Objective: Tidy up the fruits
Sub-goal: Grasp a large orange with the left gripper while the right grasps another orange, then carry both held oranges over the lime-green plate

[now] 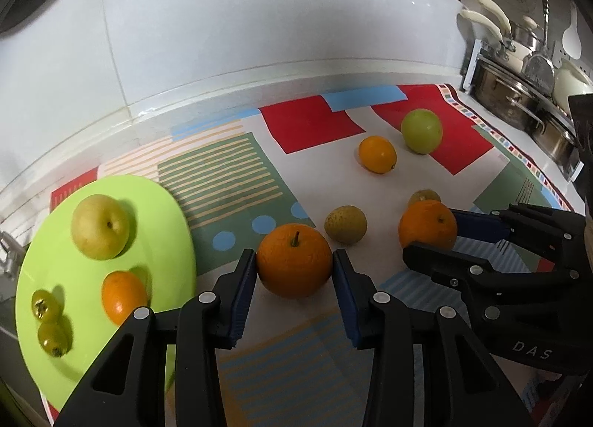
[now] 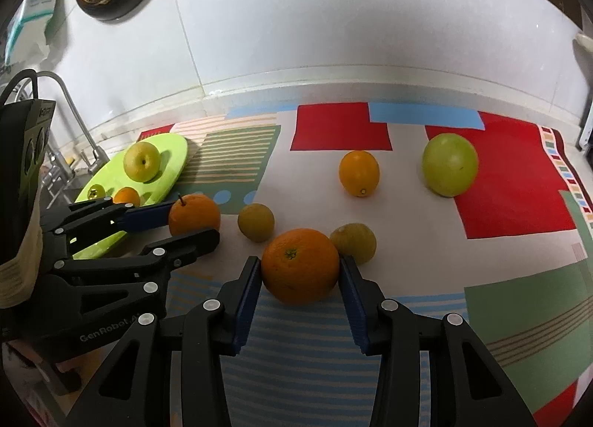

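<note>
A: Note the step. Both hand-held grippers are down on the patterned mat [image 1: 229, 171]. The left gripper [image 1: 294, 271] has its blue pads against either side of a round orange with a short stem [image 1: 294, 260], so I read it as clamped on the fruit, which sits on the mat just beside the lime-green plastic plate [image 1: 155, 204].

B: And the right gripper [image 2: 300, 271]?

A: Same picture: its pads press the flanks of a second, stemless orange [image 2: 300, 265], also resting on the mat, with a small dull-green fruit [image 2: 354, 241] touching or nearly touching the right finger.

B: So, grasp stage on two fruits at once. Plate already carries a yellow-green pear [image 1: 100, 225], a small orange [image 1: 122, 295] and two little green fruits.

A: My judgement: next comes a lift and carry toward the plate. Left has the short trip. Right must cross over, clear the small fruit, and find free space on the plate.

B: Still loose: a lemon-yellow citrus [image 2: 358, 173] and a large green apple-like fruit [image 2: 449, 164].
</note>
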{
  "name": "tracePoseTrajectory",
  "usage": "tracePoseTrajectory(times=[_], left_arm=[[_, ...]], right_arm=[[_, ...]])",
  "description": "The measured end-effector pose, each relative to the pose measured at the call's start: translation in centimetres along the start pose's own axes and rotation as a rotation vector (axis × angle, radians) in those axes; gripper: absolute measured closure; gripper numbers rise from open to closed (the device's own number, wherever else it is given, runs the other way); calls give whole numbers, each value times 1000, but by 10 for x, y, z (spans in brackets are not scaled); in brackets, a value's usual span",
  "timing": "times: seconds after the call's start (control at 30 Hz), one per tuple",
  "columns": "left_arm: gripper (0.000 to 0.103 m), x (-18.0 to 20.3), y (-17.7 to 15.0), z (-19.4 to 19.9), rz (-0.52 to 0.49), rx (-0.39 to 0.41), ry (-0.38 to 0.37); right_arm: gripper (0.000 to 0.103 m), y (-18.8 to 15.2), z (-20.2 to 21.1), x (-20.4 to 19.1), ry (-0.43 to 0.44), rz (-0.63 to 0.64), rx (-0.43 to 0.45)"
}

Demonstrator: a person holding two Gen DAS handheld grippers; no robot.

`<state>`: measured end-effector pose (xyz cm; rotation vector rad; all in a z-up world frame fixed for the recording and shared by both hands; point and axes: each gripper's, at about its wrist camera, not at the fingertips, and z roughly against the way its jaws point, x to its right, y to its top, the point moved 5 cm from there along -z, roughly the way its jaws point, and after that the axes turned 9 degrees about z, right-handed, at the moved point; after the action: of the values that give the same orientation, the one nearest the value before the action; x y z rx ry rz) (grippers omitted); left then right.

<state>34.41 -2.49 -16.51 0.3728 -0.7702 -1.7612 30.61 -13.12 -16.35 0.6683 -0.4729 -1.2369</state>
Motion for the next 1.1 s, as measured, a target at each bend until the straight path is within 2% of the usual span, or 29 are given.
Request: tracePoseTrajectory(times=[0.3,1.1], left_arm=[[62,-2,-5,33,70,39,31],[62,5,-29,136,155,186,84]], right_arm=[[59,1,22,-6,3,12,32],[59,2,107,-43,20,91,167]])
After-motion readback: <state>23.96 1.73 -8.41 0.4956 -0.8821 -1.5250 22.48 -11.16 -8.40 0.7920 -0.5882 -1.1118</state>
